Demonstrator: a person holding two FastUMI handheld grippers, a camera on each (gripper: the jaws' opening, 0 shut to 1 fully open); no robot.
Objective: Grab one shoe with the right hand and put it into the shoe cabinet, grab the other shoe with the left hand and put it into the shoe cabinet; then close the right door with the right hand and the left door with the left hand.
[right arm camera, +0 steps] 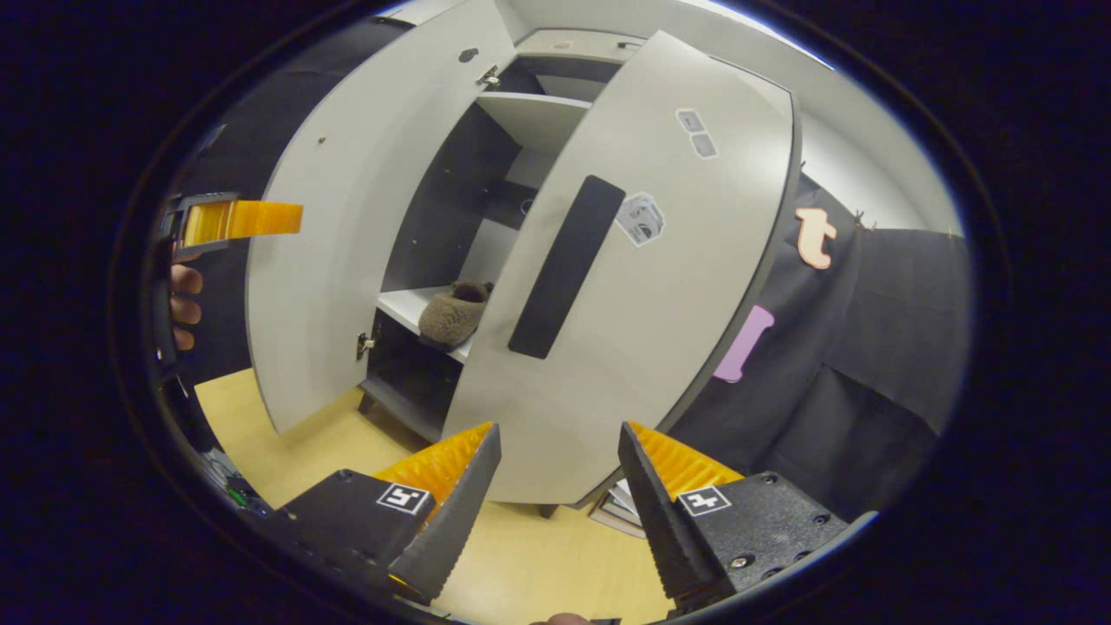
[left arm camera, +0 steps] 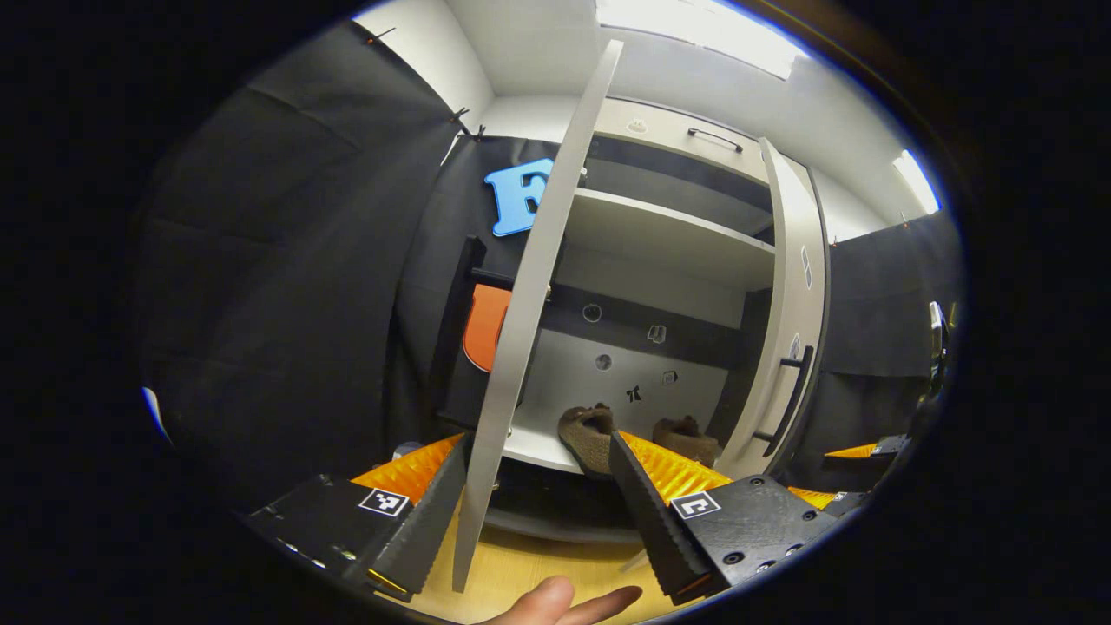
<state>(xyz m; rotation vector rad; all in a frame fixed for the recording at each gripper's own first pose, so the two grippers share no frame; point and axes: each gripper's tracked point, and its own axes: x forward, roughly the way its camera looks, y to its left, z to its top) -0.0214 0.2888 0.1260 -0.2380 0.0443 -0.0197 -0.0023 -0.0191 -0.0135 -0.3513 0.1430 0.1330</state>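
both brown fuzzy shoes [left arm camera: 588, 434] already sit side by side on the pale lower shelf of the tall grey shoe cabinet [left arm camera: 668, 234], so what is left looks like the doors. in the right gripper view the right gripper [right arm camera: 555, 482] is spread wide with nothing in it, and the flat grey right door [right arm camera: 642, 286] with its long dark handle [right arm camera: 564, 265] stands just ahead, half swung, its face toward the fingers. in the left gripper view the left gripper [left arm camera: 534, 499] is also wide and empty, straddling the thin edge of the grey left door [left arm camera: 538, 286], which stands edge-on and upright. the right one seems placed to push first
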